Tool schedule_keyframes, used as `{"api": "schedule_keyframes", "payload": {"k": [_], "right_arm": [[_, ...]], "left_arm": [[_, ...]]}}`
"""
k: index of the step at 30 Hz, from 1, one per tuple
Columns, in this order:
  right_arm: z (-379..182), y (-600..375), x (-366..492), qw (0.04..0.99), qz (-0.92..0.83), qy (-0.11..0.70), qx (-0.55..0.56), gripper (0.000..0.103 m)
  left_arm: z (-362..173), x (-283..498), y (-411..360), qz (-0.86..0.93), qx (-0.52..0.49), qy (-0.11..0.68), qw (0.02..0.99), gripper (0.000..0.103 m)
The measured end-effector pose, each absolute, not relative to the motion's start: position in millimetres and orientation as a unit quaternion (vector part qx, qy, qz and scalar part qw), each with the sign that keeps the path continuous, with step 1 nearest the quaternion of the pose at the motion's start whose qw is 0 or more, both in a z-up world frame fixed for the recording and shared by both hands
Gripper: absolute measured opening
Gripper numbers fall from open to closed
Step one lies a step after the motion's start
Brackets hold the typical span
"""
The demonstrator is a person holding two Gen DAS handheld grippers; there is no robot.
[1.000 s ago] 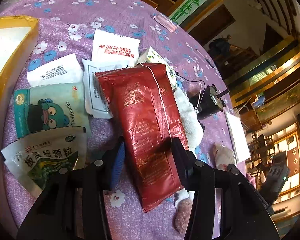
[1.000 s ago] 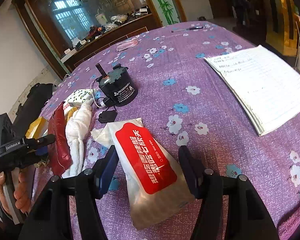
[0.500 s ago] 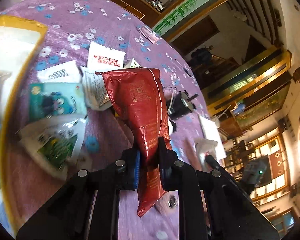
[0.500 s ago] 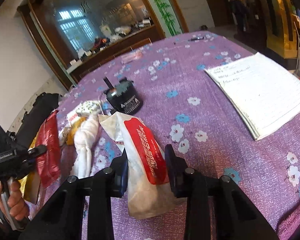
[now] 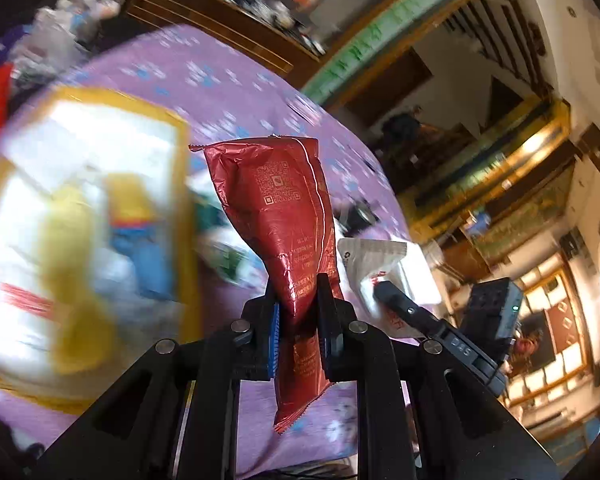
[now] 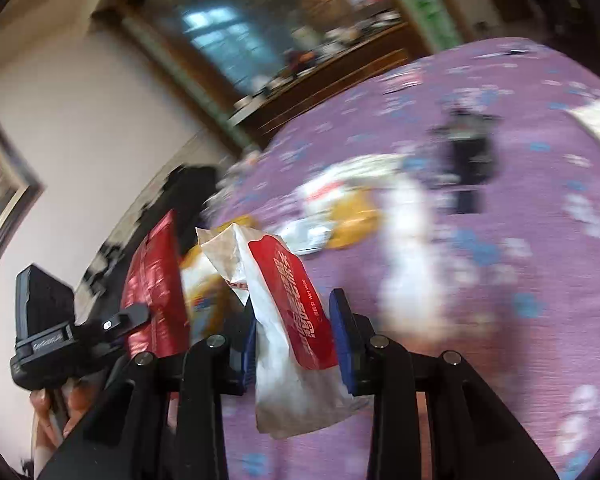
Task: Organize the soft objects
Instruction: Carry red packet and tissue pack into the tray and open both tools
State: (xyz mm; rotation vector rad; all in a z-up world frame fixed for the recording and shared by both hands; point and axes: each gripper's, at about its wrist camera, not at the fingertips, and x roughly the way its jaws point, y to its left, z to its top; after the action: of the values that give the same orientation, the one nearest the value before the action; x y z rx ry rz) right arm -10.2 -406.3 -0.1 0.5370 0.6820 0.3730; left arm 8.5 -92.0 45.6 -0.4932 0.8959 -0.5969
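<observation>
My left gripper [image 5: 298, 316] is shut on a dark red foil packet [image 5: 280, 208] and holds it upright above the table. My right gripper [image 6: 296, 332] is shut on a white wet-wipe pack with a red label [image 6: 288, 300], also lifted off the table. The red packet shows in the right wrist view [image 6: 156, 288] to the left, and the white pack shows in the left wrist view [image 5: 374, 264] to the right. A yellow-rimmed box [image 5: 80, 216] with several soft packets lies blurred at left.
A purple flowered tablecloth [image 6: 520, 240] covers the round table. A black cylinder device [image 6: 470, 160], a white cloth [image 6: 408, 248] and blurred packets [image 6: 340, 208] lie on it. A wooden sideboard [image 5: 204, 28] stands behind the table.
Both grippers, shut on their packs, have lifted and swung left toward the yellow box. The views are now motion-blurred.
</observation>
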Motion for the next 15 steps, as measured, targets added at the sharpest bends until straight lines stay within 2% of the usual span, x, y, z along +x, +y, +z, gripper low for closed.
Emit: {"api": "schedule_keyframes", "payload": {"k": [7,15], "right_arm": [[16.4,-311.0,45.3,0.878,0.239,0.355,0.214,0.032],[4.9,-239.1,110.7,0.882,0.217,0.383,0.167,0.032]], "left_arm": [[54.5,42.0,-19.1,-0.217,-0.246,0.419,0.847,0.014],[22.0,111.3,19.4,-0.192,-0.246,0.456,0.834,0.014]]}}
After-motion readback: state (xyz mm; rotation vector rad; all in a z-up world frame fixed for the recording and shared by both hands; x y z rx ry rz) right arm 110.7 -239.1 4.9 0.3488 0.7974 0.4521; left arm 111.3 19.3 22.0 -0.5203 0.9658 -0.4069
